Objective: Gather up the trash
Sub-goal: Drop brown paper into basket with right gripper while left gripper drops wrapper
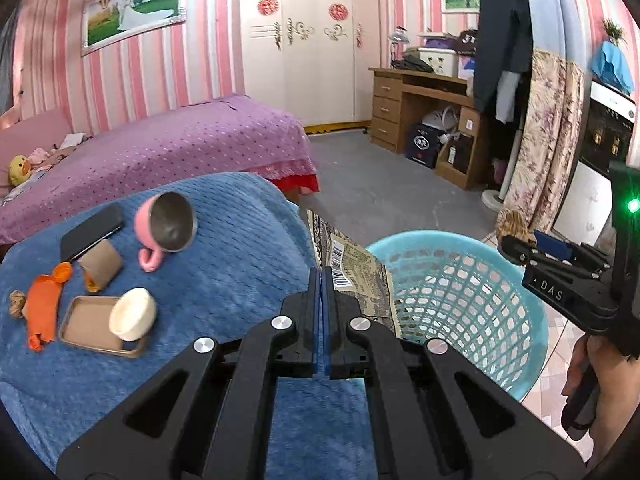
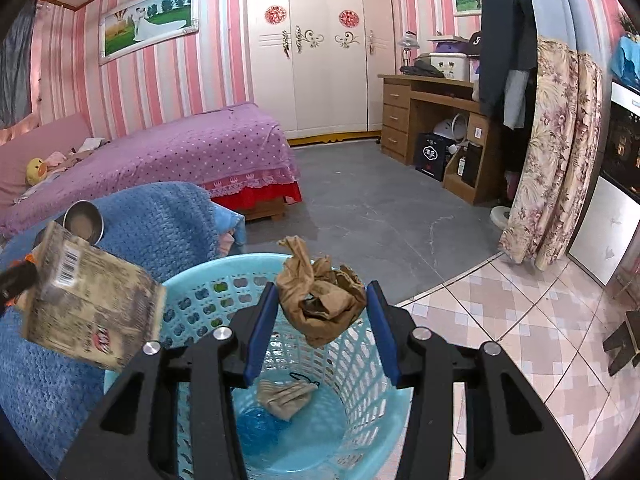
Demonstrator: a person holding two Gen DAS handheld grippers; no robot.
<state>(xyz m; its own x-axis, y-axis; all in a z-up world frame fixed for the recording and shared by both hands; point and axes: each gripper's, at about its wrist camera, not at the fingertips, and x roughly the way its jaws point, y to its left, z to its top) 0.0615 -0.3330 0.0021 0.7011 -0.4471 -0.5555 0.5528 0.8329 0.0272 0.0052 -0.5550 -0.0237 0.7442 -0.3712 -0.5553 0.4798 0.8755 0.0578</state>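
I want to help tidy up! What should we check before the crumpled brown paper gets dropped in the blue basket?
1. Right hand-held gripper over the light blue plastic basket: ok.
2. Crumpled brown paper wad between its blue pads: ok; whether they still pinch it: cannot tell.
3. Room in the basket: ok, only a few scraps at the bottom.
4. Left hand-held gripper shut on the flattened printed carton: ok.
5. Carton beside the drop path: ok.

My left wrist view sits close above the blue fleece-covered table, facing the far white wardrobe, with the light blue plastic mesh basket to its right. My right wrist view hangs right over that basket, looking down and forward. Both views share the basket, the purple spotted bed and the wardrobe.
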